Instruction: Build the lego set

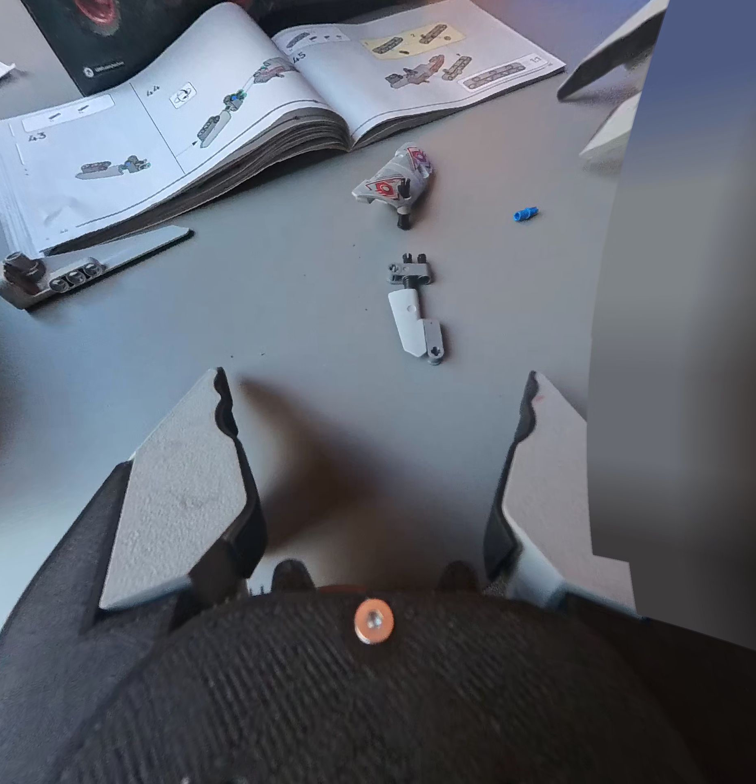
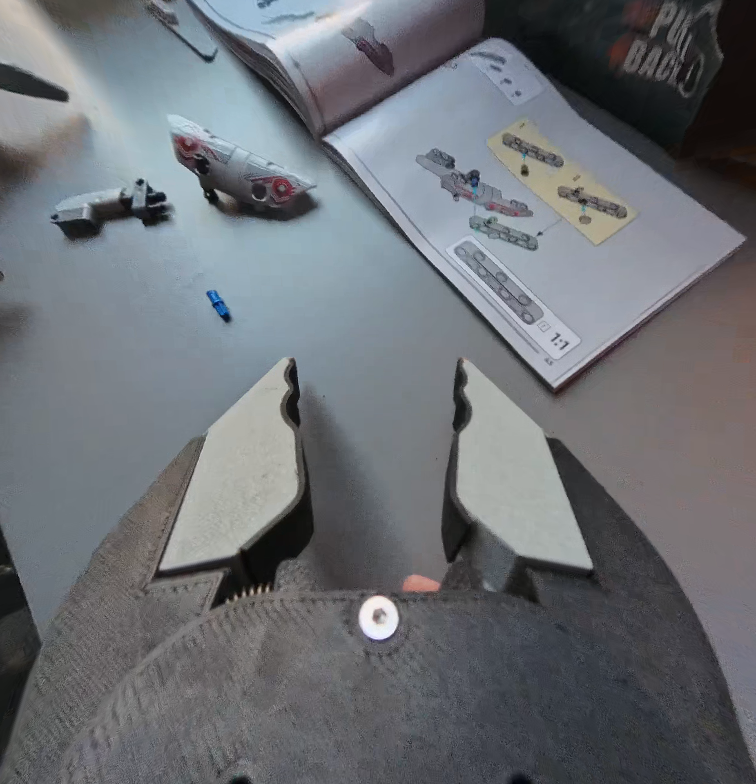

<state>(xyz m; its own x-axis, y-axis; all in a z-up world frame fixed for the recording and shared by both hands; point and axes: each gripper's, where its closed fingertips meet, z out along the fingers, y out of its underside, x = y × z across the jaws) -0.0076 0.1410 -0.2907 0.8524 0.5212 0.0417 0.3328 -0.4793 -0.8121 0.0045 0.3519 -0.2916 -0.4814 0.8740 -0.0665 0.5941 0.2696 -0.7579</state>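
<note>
Both jaws wide apart, holding nothing; grey lego sub-assy (image 1: 414, 309) on counter (image 1: 282, 322) just ahead of left gripper (image 1: 376, 375), blue pin (image 2: 218, 304) ahead-left of right gripper (image 2: 376, 365).

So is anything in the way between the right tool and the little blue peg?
Nothing visible. The right tool is open and empty, and only bare grey table lies between it and the blue peg.

tongs (image 1: 376, 377) agape (empty), blue pin (image 1: 526, 213) beyond

Matt grey surface (image 1: 282, 322); paper instruction booklet (image 1: 155, 140); grainy plastic fingers (image 1: 185, 488) (shiny metal screw (image 1: 374, 621) behind); glossy blue plastic pin (image 2: 218, 304).
</note>
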